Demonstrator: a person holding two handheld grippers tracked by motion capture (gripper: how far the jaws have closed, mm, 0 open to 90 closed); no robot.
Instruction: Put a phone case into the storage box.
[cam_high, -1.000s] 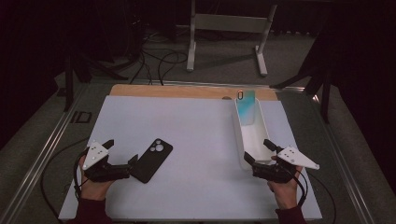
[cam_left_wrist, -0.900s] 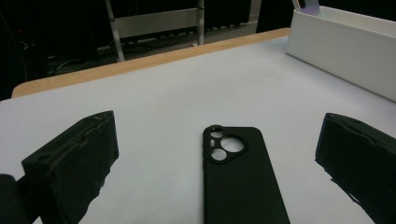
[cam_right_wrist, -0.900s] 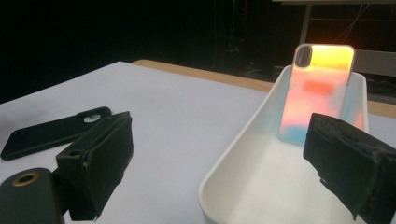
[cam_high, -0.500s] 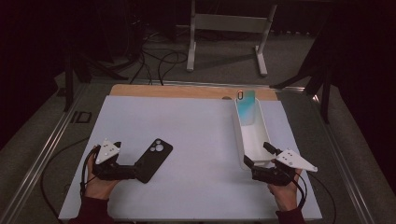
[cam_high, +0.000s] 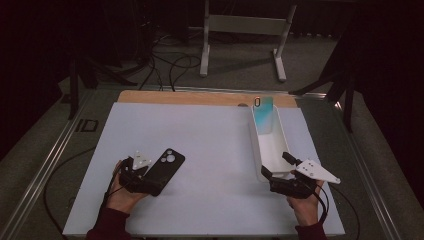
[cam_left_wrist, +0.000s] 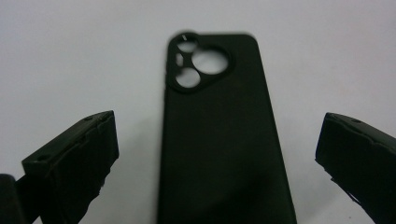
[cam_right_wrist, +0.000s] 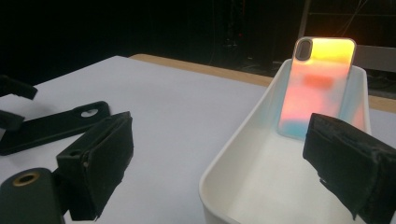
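Note:
A black phone case (cam_high: 168, 163) lies back-up on the white mat, camera cut-outs at its far end. My left gripper (cam_high: 150, 178) is open, and its jaws stand apart on either side of the case's near end; the left gripper view has the case (cam_left_wrist: 219, 140) lying between them, untouched. On the right a white tray (cam_high: 278, 145) holds an iridescent phone case (cam_high: 263, 114) that leans upright against its far wall. My right gripper (cam_high: 275, 165) is open at the tray's near end. Its jaws straddle the near rim (cam_right_wrist: 219, 172), and the iridescent case (cam_right_wrist: 320, 84) stands beyond them.
The white mat (cam_high: 210, 135) covers most of the table, with a wooden strip (cam_high: 190, 97) along the far edge. Behind the table a metal stand (cam_high: 240, 30) and cables sit on the dark floor. In the right gripper view, the black case (cam_right_wrist: 51, 123) lies far to the left.
My left gripper has swung right and moved in over the near end of the black case, which now lies between its jaws. The right gripper has barely shifted at the tray's near end.

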